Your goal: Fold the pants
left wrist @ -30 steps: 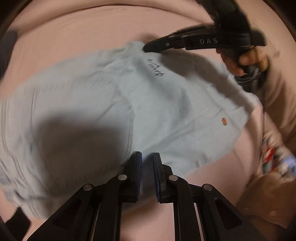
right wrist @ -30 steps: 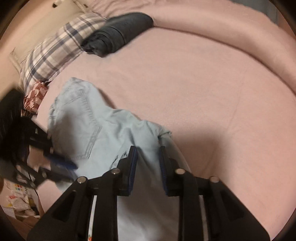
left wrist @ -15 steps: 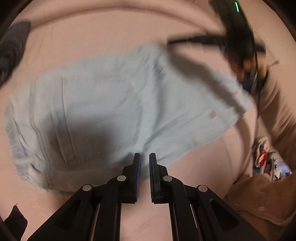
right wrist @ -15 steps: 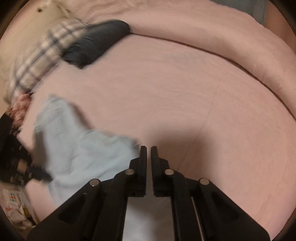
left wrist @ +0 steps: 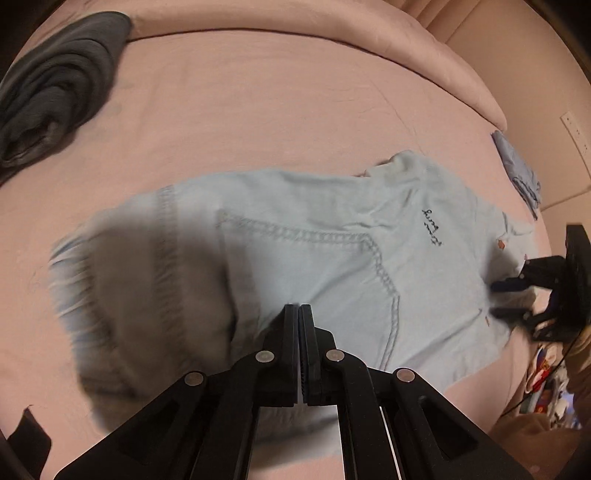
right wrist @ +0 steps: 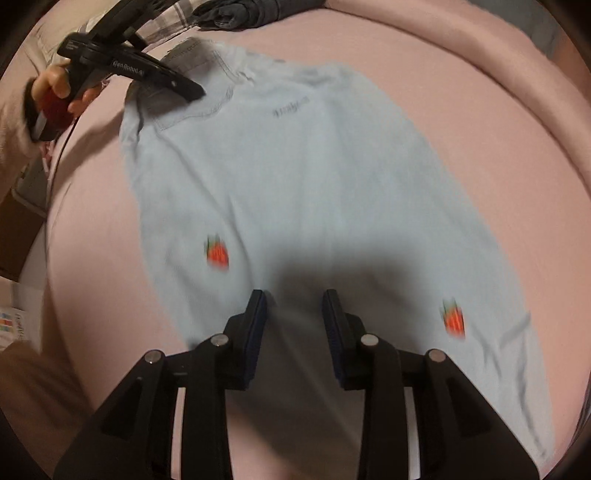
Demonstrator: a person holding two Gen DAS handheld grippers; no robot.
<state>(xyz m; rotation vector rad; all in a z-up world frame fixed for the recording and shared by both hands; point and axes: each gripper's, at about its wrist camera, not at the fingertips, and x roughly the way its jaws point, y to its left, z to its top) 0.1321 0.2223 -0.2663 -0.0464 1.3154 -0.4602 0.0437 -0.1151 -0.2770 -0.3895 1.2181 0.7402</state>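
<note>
Light blue pants (left wrist: 314,251) lie spread flat on the pink bed (left wrist: 258,110), with a stitched back pocket and black embroidered script. In the right wrist view the pants (right wrist: 314,184) show two red strawberry patches. My left gripper (left wrist: 299,314) is shut, its tips just over the pocket end; whether it pinches cloth I cannot tell. It also shows in the right wrist view (right wrist: 197,92) over the waistband end. My right gripper (right wrist: 294,306) is open above the leg end, holding nothing. It shows at the right edge of the left wrist view (left wrist: 498,297).
A folded dark grey garment (left wrist: 55,85) lies at the far left of the bed. A plaid pillow (right wrist: 166,22) sits behind the pants. A small blue cloth (left wrist: 517,173) lies at the bed's right edge. Papers (right wrist: 11,325) lie beside the bed.
The pants were moved and now lie spread flat. My right gripper shut, then opened, and shifted to the leg end. My left gripper closed fully at the pocket end.
</note>
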